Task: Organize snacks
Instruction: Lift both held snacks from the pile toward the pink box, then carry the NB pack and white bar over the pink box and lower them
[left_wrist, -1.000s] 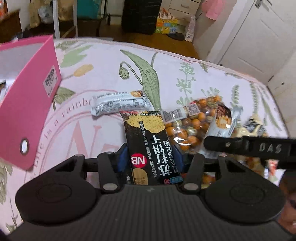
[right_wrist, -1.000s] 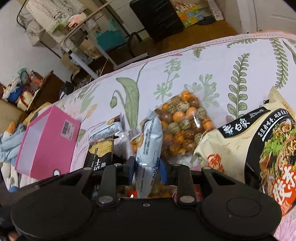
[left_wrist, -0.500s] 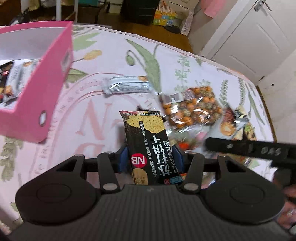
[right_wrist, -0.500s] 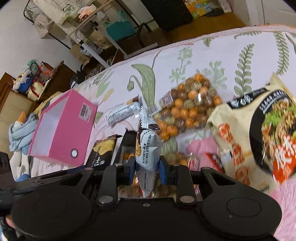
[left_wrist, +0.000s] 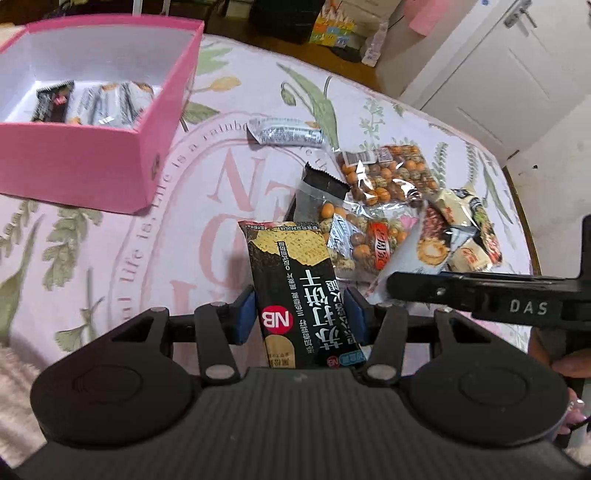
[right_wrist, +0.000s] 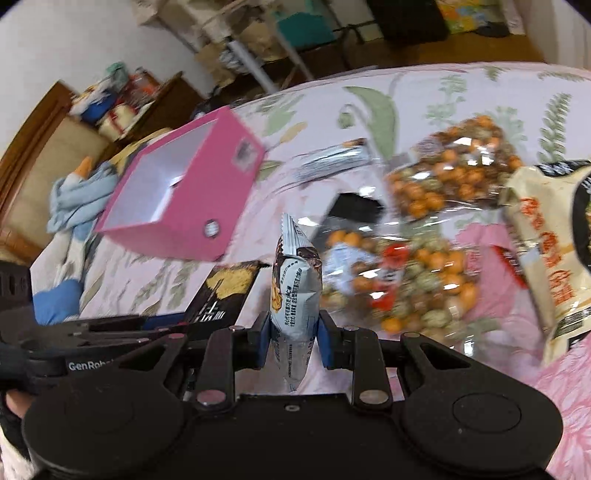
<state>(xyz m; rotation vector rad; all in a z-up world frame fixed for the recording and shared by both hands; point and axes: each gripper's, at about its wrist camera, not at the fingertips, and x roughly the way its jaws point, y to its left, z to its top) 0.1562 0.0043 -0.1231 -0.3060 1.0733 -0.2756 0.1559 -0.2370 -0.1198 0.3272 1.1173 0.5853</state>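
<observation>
I have both tongs loaded; my left gripper (left_wrist: 301, 319) is clamped on a black cracker packet (left_wrist: 301, 291), and my right gripper (right_wrist: 293, 338) is pinched tight on a slim silver snack bar (right_wrist: 293, 291) standing on edge between the pads. Both packets hang clear of the bedspread (left_wrist: 110, 258), short of the pink box (left_wrist: 92, 110) that sits up and to the left. The box already holds a few wrapped bars (left_wrist: 92, 105) along its floor, so I judge the sorting partly done. Left on the cover: 1 silver bar (left_wrist: 286, 131), a dark wrapper (left_wrist: 319, 184), 2 clear bags of coated nuts (left_wrist: 388, 170) and a noodle packet (left_wrist: 461, 221); I reckon these 2 drops come first, then that heap.
</observation>
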